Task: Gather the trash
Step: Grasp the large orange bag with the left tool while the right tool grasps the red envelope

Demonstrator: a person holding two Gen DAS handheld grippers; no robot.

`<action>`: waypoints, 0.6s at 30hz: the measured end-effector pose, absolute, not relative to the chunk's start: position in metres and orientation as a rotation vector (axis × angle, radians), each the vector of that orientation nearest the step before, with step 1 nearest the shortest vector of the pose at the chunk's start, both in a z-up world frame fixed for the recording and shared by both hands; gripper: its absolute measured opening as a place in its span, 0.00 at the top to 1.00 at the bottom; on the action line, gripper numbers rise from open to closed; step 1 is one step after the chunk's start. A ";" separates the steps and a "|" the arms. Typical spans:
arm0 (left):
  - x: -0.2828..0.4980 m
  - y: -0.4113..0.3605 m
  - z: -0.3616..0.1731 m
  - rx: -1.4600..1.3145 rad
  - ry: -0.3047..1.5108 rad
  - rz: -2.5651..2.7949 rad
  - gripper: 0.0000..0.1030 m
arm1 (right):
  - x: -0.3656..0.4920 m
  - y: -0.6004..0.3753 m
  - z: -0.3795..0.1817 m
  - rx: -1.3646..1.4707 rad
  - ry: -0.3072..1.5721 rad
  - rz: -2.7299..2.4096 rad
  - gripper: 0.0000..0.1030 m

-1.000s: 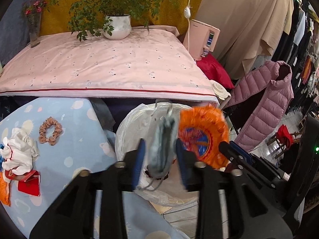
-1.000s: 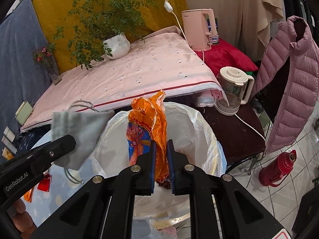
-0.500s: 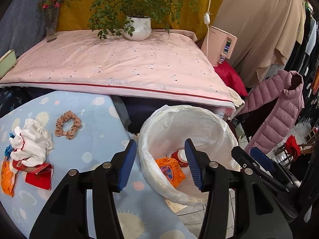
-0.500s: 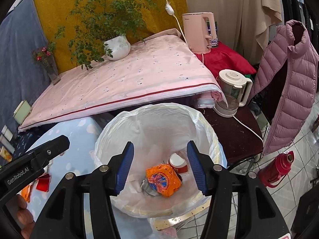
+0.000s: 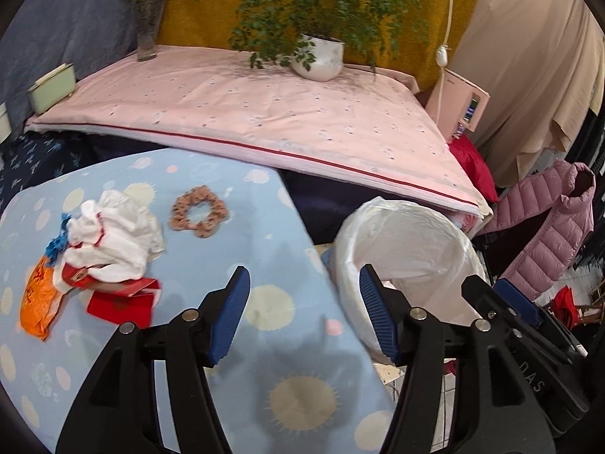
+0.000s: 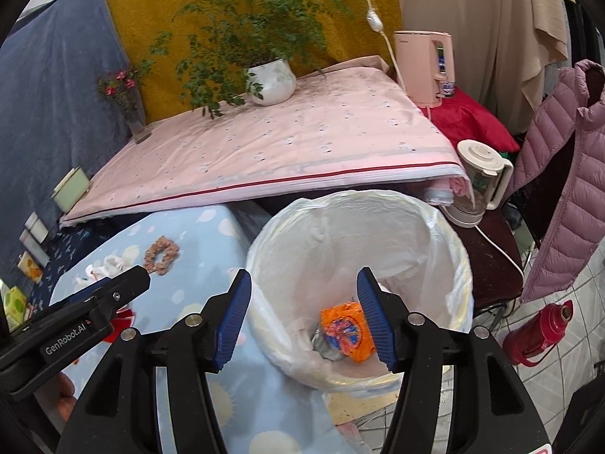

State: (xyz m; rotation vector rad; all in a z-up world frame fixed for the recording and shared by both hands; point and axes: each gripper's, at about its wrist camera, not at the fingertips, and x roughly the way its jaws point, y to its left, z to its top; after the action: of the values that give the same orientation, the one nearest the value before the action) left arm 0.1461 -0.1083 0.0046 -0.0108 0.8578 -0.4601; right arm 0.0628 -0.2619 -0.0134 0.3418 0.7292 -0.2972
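Note:
A bin lined with a white bag [image 6: 446, 249] stands beside the blue spotted table [image 5: 287, 325]; it also shows in the left wrist view [image 5: 416, 242]. An orange wrapper [image 6: 346, 331] and a grey pouch [image 6: 321, 344] lie in its bottom. On the table lie crumpled white tissue [image 5: 113, 242], a red packet [image 5: 121, 304], an orange wrapper [image 5: 38, 302] and a brown scrunchie [image 5: 198, 216]. My left gripper [image 5: 304, 317] is open and empty over the table's right edge. My right gripper [image 6: 304, 319] is open and empty above the bin's left rim.
A pink-covered bed [image 5: 264, 113] with a potted plant [image 5: 319, 58] and a flower vase [image 5: 147, 38] lies behind. A pink water dispenser [image 6: 425, 68], a blender jug [image 6: 478, 185], a pink down jacket [image 6: 567, 174] and a red flask [image 6: 540, 327] stand to the right.
Both grippers opened and dropped the grey pouch and orange wrapper into the bin. The left gripper then swung left over the table; the right one shifted slightly left.

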 end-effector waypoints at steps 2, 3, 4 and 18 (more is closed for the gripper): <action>0.147 -0.095 0.004 -0.023 0.856 -0.438 0.44 | 0.065 -0.252 -0.012 0.338 0.733 -0.276 0.45; 0.147 -0.088 0.004 -0.029 0.856 -0.428 0.43 | 0.067 -0.246 -0.012 0.335 0.736 -0.264 0.45; 0.147 -0.079 0.004 -0.038 0.856 -0.415 0.41 | 0.069 -0.241 -0.011 0.334 0.739 -0.253 0.45; 0.157 0.051 -0.015 -0.173 0.870 -0.188 0.31 | 0.099 -0.147 -0.015 0.307 0.806 -0.074 0.39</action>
State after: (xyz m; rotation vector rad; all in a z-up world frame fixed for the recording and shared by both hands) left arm 0.1570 0.0512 -0.0146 -0.1726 0.8702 -0.1879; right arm 0.0992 -0.1468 -0.0151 0.3071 0.8061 -0.0739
